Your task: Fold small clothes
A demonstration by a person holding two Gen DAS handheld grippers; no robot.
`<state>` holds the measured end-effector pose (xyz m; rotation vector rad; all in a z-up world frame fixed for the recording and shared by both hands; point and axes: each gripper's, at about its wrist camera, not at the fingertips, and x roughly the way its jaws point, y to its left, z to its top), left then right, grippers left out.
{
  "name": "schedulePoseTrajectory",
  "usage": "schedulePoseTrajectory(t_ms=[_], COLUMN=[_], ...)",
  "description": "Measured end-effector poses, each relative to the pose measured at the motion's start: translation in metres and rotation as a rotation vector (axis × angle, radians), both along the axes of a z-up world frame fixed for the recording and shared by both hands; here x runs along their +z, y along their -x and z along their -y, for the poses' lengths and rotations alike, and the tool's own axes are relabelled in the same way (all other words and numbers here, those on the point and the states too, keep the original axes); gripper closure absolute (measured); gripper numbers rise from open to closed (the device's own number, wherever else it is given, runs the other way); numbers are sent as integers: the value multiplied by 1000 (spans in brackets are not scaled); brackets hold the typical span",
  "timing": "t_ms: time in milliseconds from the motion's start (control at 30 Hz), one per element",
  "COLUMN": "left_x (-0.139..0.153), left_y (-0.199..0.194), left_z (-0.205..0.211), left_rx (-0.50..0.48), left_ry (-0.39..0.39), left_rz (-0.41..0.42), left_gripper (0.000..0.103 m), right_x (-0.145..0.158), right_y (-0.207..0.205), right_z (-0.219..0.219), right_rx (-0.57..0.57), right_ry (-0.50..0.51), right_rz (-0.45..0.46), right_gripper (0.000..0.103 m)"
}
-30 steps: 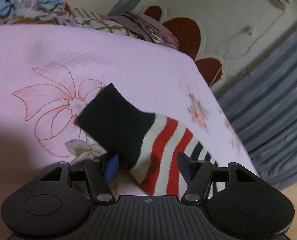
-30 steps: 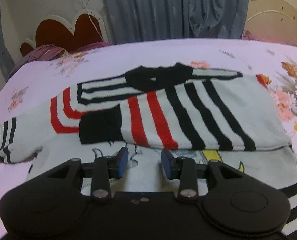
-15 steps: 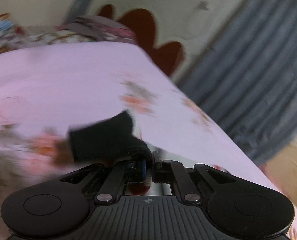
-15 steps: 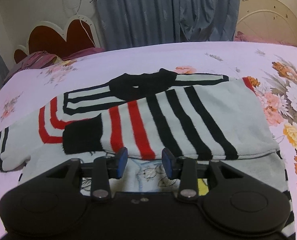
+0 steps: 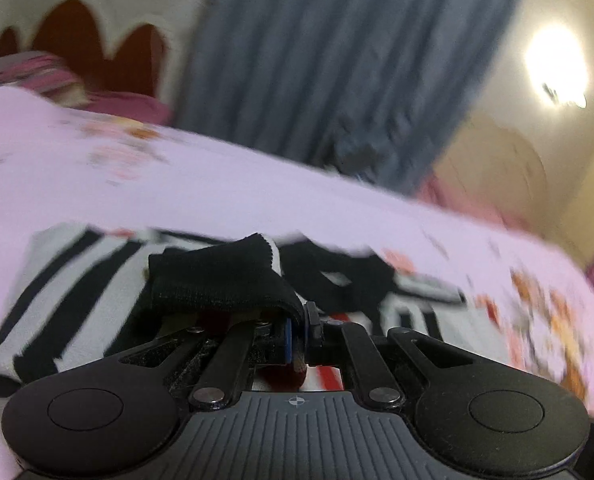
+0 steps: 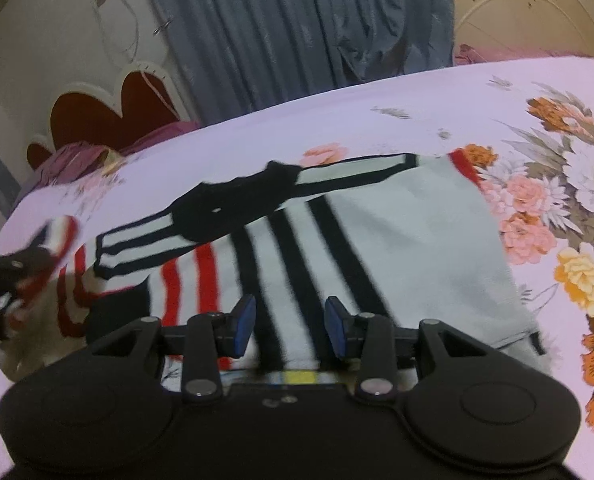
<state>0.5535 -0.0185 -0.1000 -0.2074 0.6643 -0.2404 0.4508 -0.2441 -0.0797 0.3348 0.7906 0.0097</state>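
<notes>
A small white sweater [image 6: 397, 240] with black and red stripes lies on the pink floral bed sheet [image 6: 417, 104]. Its right sleeve is folded across the body. My left gripper [image 5: 297, 332] is shut on the black cuff [image 5: 217, 284] of the left sleeve and holds it up over the sweater body [image 5: 77, 276]. In the right wrist view the left gripper [image 6: 1, 276] shows at the far left with the lifted striped sleeve [image 6: 63, 236]. My right gripper [image 6: 289, 326] is open and empty, just above the sweater's near edge.
A red scalloped headboard [image 6: 109, 120] and purple bedding [image 6: 81, 156] are at the far left. Grey-blue curtains [image 6: 297, 28] hang behind the bed. Large printed flowers [image 6: 577, 208] cover the sheet to the right of the sweater.
My left gripper closed on the sleeve cuff, lifted it and swung it right over the sweater body. My right gripper moved forward over the sweater's near edge and stayed open.
</notes>
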Motion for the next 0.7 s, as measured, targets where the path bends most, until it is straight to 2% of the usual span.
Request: schedulePoseTrajectory(t_ms=[200,233,267,300,333,367,467,533,633,700], left_x=[-37,-41,-43,-45,-45,-44,-40,-37,-28,-18], left_y=[-3,5,8,10,13,18,30,37,52,62], left_z=[79,90,97,104,108,114,132,130,110,77], left_rx=[-155,-159,-167,-199,-227,-250,-315,-382,-346,-279], left_ry=[-86,-107,-133,-131,-101,-75,-103,-37,-36,-21], left_rz=[-147,-152,-144,-133,-124,-109,-66,-56,-19,11], left_gripper=[98,95,86,55,30,25,24,24,24,24], right_x=[-4,-5,-5,-5,-4,-4,-1,0,3,4], right_y=[6,7,9,11,13,15,18,18,15,11], right_z=[46,53,59,64,69,73,81,84,80,72], right_rx=[-59,-65,-69,-72,-74,-81,-100,-112,-94,-68], right_ry=[-49,-56,-62,-68,-74,-75,-81,-84,-94,-96], right_rz=[-3,-5,-5,-2,3,8,19,23,25,30], right_gripper=[63,62,60,57,56,55,52,52,51,51])
